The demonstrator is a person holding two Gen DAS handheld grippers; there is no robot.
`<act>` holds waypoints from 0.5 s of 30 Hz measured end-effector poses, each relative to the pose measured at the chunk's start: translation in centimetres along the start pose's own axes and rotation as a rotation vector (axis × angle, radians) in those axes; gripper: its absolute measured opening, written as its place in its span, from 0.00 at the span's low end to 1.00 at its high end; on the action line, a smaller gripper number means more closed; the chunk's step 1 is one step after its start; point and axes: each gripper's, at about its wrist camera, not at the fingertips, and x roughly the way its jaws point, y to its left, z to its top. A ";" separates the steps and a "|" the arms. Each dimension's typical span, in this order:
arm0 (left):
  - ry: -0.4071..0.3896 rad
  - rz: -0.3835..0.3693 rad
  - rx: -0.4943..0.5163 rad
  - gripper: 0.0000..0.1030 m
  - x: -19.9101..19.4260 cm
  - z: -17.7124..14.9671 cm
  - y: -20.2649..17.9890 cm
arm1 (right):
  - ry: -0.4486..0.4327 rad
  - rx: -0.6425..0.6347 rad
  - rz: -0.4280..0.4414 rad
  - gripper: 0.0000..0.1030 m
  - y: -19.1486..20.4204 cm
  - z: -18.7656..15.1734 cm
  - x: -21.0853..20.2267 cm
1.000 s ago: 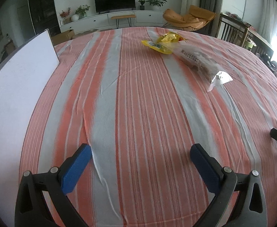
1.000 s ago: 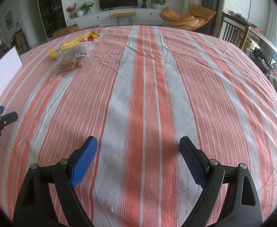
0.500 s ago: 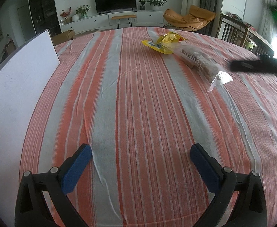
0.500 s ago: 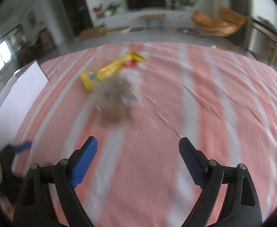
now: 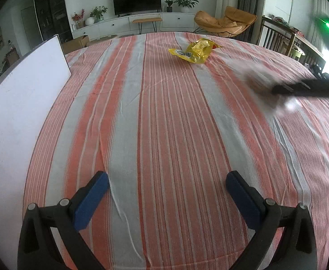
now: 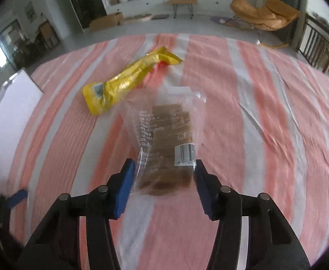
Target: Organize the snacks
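A clear bag of brown biscuits point(image 6: 166, 141) hangs lifted between the fingers of my right gripper point(image 6: 163, 180), which is closed onto its near end. In the left wrist view the bag is a blur point(image 5: 261, 83) at the right gripper point(image 5: 299, 90). A yellow snack packet point(image 6: 128, 81) lies on the striped tablecloth beyond it; it also shows in the left wrist view point(image 5: 194, 50). My left gripper point(image 5: 166, 193) is open and empty, low over the near cloth.
A white box point(image 5: 18, 112) stands along the table's left edge; it also shows in the right wrist view point(image 6: 9, 110). The striped cloth point(image 5: 164, 123) covers the round table. Chairs and a railing stand beyond the right edge.
My right gripper has swung left and forward to the clear biscuit bag, narrowed onto it and raised it off the cloth. The left gripper has not moved.
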 end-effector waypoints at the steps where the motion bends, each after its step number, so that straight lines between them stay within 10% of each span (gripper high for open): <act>1: 0.000 0.000 0.000 1.00 0.0 0.0 0.0 | -0.006 0.021 0.000 0.49 -0.9 -1.5 -1.2; 7: 0.000 0.001 0.000 1.00 0.0 0.0 0.0 | -0.079 0.018 -0.081 0.50 -4.5 -8.5 -6.1; 10: -0.001 0.001 0.000 1.00 0.0 0.0 0.0 | -0.119 0.029 -0.082 0.75 -5.3 -9.6 -6.6; 15: -0.001 0.001 0.000 1.00 0.0 0.0 0.0 | -0.133 0.002 -0.117 0.87 -4.9 -10.3 -5.2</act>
